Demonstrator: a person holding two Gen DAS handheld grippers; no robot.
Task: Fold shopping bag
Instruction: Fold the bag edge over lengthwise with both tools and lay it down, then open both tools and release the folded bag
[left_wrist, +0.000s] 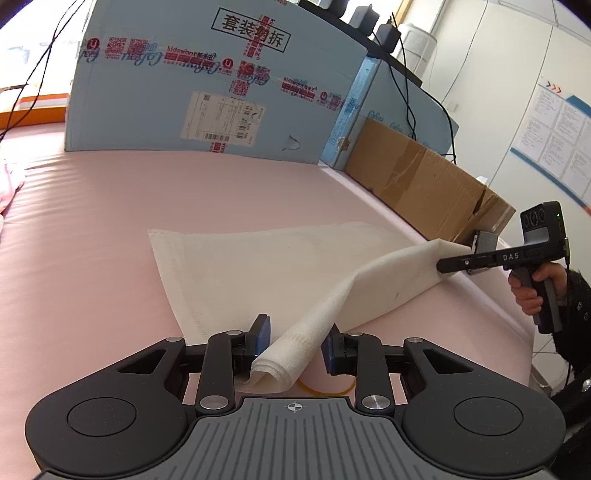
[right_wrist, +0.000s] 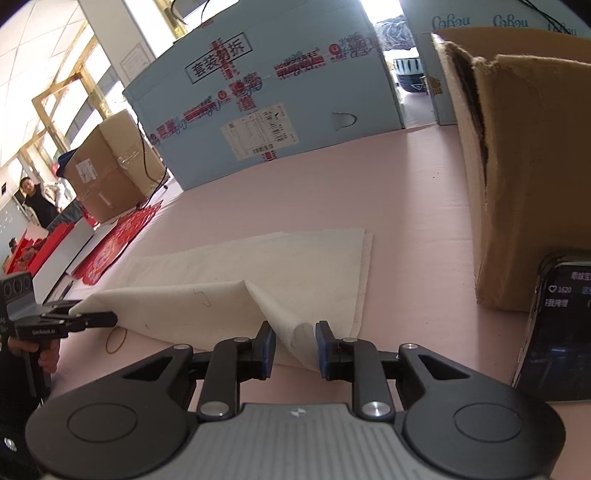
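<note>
While the white shopping bag (left_wrist: 258, 266) is spread near the table's (left_wrist: 92, 206) right edge, its lifted near edge lies between parted jaws of left gripper (left_wrist: 295, 345) and right gripper (right_wrist: 295, 347); soft, light fabric, best pinched at corners.

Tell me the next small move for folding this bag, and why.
Probably close both grippers on the raised edge, then carry it across. The white bag lies flat on the pink tabletop with its near edge lifted. That edge sits between the open jaws of the left gripper and the right gripper, so neither appears to clamp it yet. A rubber band lies nearby, out of the way.
</note>
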